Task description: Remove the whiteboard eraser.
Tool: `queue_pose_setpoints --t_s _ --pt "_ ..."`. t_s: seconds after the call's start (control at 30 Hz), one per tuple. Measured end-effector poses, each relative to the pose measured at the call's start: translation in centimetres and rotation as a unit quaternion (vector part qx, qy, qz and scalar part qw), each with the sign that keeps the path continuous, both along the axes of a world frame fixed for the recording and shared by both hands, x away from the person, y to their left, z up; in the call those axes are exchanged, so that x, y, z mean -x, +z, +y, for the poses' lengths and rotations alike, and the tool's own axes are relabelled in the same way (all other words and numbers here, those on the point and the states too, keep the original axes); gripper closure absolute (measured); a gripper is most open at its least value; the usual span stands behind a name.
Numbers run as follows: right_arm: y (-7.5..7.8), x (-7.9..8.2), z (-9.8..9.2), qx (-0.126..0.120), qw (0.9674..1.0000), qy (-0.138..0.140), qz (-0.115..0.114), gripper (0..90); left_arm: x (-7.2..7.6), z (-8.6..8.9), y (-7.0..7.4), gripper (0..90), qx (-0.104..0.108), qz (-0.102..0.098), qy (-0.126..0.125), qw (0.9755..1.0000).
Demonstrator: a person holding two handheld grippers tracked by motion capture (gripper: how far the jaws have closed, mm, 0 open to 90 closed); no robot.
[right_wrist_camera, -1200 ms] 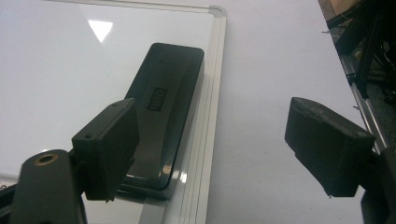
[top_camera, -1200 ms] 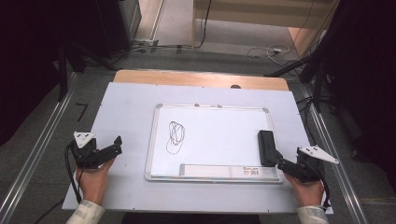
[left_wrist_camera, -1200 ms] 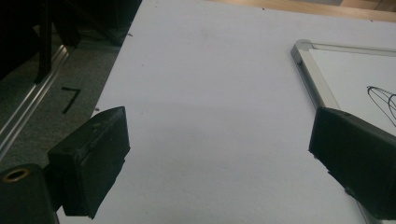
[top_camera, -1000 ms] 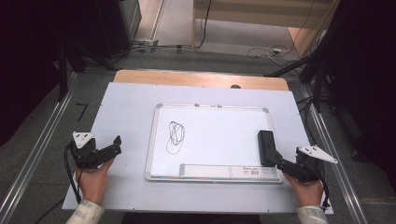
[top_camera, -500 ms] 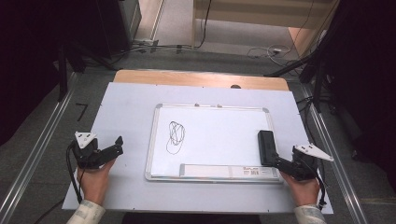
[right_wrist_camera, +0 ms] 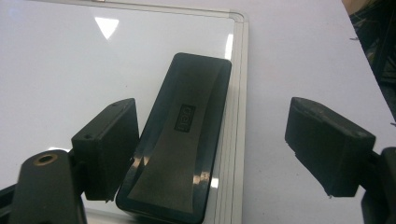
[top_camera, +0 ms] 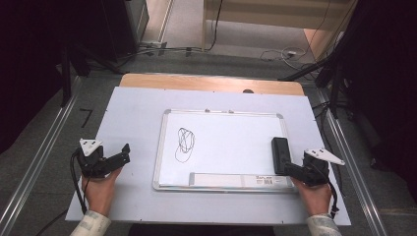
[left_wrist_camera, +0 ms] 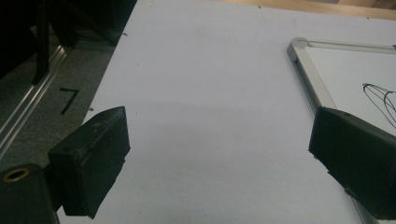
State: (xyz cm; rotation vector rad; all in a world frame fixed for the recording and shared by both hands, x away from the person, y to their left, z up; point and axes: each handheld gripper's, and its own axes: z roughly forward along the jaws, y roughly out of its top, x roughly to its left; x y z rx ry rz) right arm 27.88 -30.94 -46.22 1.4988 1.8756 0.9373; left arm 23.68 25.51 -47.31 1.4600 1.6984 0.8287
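Observation:
A whiteboard point(top_camera: 231, 135) with a metal frame lies in the middle of the white mat. It bears a black scribble point(top_camera: 184, 143) at its left. A black eraser point(top_camera: 280, 153) lies along the board's right edge. My right gripper point(top_camera: 290, 170) stands open at the eraser's near end. In the right gripper view the eraser point(right_wrist_camera: 184, 144) lies between the jaws of that gripper point(right_wrist_camera: 210, 114), close to the left jaw, untouched by the right one. My left gripper point(top_camera: 124, 153) rests open on the mat left of the board, holding nothing. Its own view shows the open left gripper point(left_wrist_camera: 219, 140), the board corner point(left_wrist_camera: 301, 51) and the scribble point(left_wrist_camera: 380, 95).
The white mat point(top_camera: 133, 113) covers a wooden table point(top_camera: 206, 82). Metal rails point(top_camera: 42, 147) run along both sides on the grey floor. A printed label strip point(top_camera: 241, 180) lies along the board's near edge. Cables and dark stands sit beyond the table.
My right gripper has edged forward and left, bringing its jaws around the eraser's near end. The left gripper has stayed put.

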Motion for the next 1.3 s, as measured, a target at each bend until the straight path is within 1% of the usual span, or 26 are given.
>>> queue_pose_setpoints --t_s 0.1,0.53,0.7,0.77,0.87,0.9,1.03,1.1,1.27,1.3 --pt "0.0 -0.3 0.1 -0.005 1.0000 0.000 0.002 16.1 0.0 0.0 0.0 5.5 0.000 0.000 0.000 1.0000" --pt "-0.4 -1.6 1.8 0.005 0.9999 0.004 0.011 16.2 0.0 0.0 0.0 5.6 0.001 0.002 -0.001 1.0000" --pt "-0.8 -2.6 2.7 0.009 0.9996 -0.006 0.027 16.8 0.0 0.0 -0.1 5.6 0.001 0.003 -0.001 1.0000" --pt "-1.0 -3.0 2.8 0.009 0.9994 -0.009 0.033 16.7 0.0 0.0 -0.1 5.6 0.002 0.002 -0.001 1.0000" --pt "-1.2 -3.3 3.0 0.012 0.9992 -0.013 0.036 16.7 0.0 0.0 -0.1 5.6 0.003 0.002 -0.001 1.0000" --pt "-1.3 -3.6 3.0 0.011 0.9990 -0.018 0.040 16.8 -0.1 0.0 -0.1 5.6 0.003 0.002 -0.001 1.0000" --pt "-1.7 -4.1 3.1 0.012 0.9985 -0.021 0.050 18.1 -0.1 0.0 -0.1 5.7 0.006 0.003 0.000 1.0000" --pt "-1.8 -4.3 3.1 0.014 0.9981 -0.023 0.055 19.2 -0.1 0.0 -0.1 5.7 0.007 0.002 0.001 1.0000" --pt "-1.9 -4.5 2.9 0.008 0.9976 -0.028 0.063 22.7 -0.1 0.1 -0.1 5.7 0.009 0.002 0.002 1.0000" --pt "-1.9 -4.7 2.8 0.006 0.9972 -0.029 0.069 24.7 -0.1 0.1 -0.1 5.7 0.009 0.002 0.002 1.0000"
